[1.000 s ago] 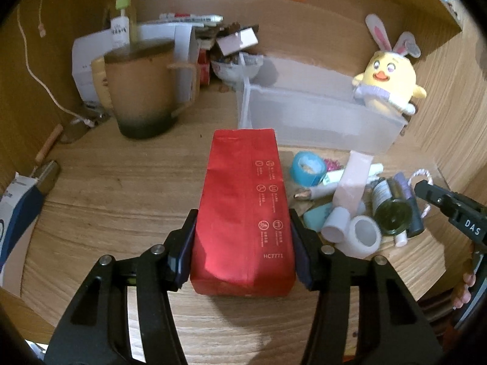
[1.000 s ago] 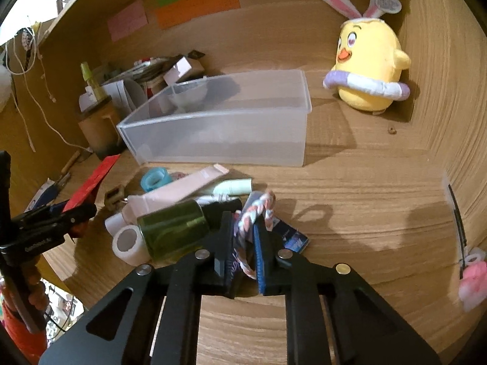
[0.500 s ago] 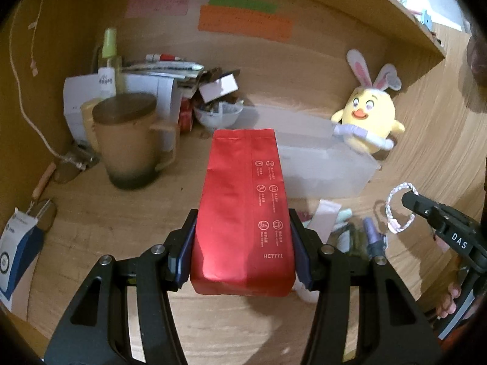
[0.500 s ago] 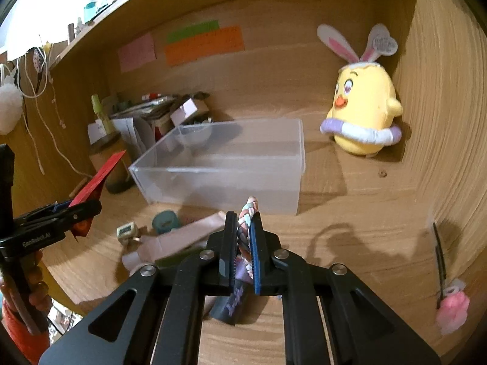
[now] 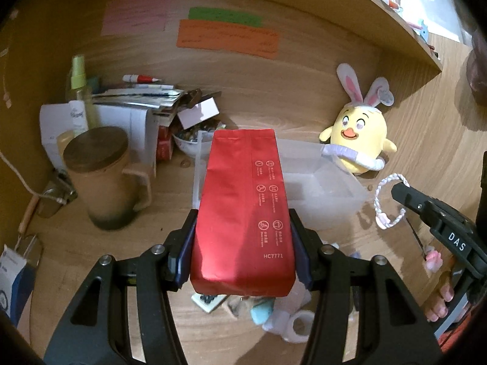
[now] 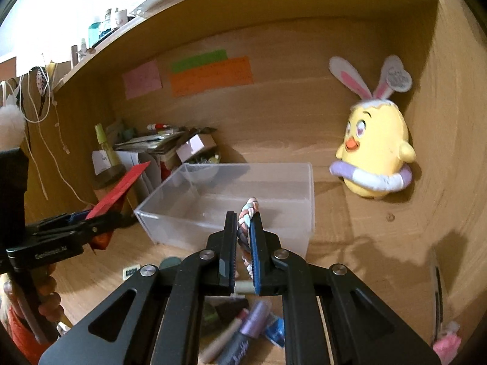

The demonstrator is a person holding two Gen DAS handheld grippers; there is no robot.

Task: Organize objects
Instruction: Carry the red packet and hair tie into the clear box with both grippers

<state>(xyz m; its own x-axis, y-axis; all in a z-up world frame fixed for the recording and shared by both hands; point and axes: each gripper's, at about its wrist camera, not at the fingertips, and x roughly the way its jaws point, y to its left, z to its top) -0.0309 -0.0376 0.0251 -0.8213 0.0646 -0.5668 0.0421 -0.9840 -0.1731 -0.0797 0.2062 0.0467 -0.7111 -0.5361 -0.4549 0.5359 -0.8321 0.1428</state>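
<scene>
The left tool (image 5: pixel 242 249) clamps a tall red foil pouch (image 5: pixel 243 210), long axis pointing away; the right tool (image 6: pixel 243 234) pinches a braided pastel loop (image 6: pixel 247 222).

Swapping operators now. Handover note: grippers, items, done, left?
Left gripper: shut on the red foil pouch, held above the desk.
Right gripper: shut on the braided bracelet, in front of the clear plastic bin.
Done: both items off the desk; the bin looks empty.
Left: drop both in, probably, then the pile of tubes and tape below the grippers.
</scene>
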